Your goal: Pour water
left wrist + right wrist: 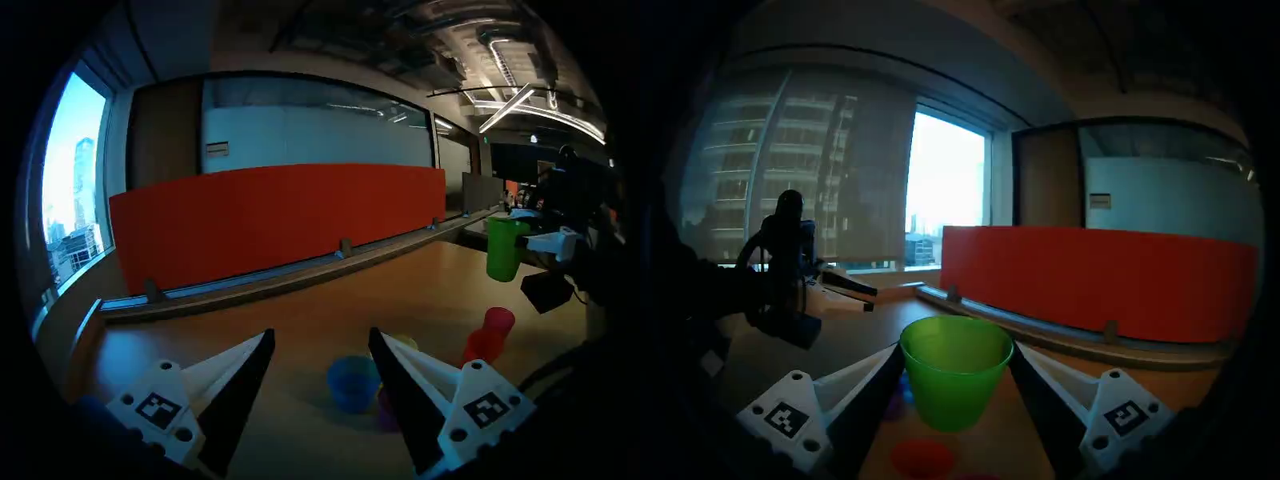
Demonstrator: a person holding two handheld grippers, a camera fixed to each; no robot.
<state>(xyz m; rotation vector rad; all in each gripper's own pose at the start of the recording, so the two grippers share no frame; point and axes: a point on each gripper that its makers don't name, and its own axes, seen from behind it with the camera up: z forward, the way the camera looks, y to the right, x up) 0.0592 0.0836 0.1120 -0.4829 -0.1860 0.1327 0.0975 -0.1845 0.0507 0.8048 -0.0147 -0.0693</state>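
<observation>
**Desk:** What does the left gripper view give you?

**Me:** My left claw [320, 372] is spread apart and empty, low over the bench [336, 300]. Near it I count one blue cup [353, 382], plus one yellow cup [406, 342] and one purple cup [386, 418], both half hidden by a finger. Two red cups [490, 334] stand to the right. Far right, one green cup [504, 250] hangs in my right claw [524, 240].

**Desk:** And the right gripper view?

**Me:** Both fingers are clamped on that cup, which is upright above a red cup [922, 458]. I can't tell if it holds water.

**Desk:** Which step?

**Me:** The carry, I'd judge. Next I must bring its rim over one cup and tilt slowly.
</observation>
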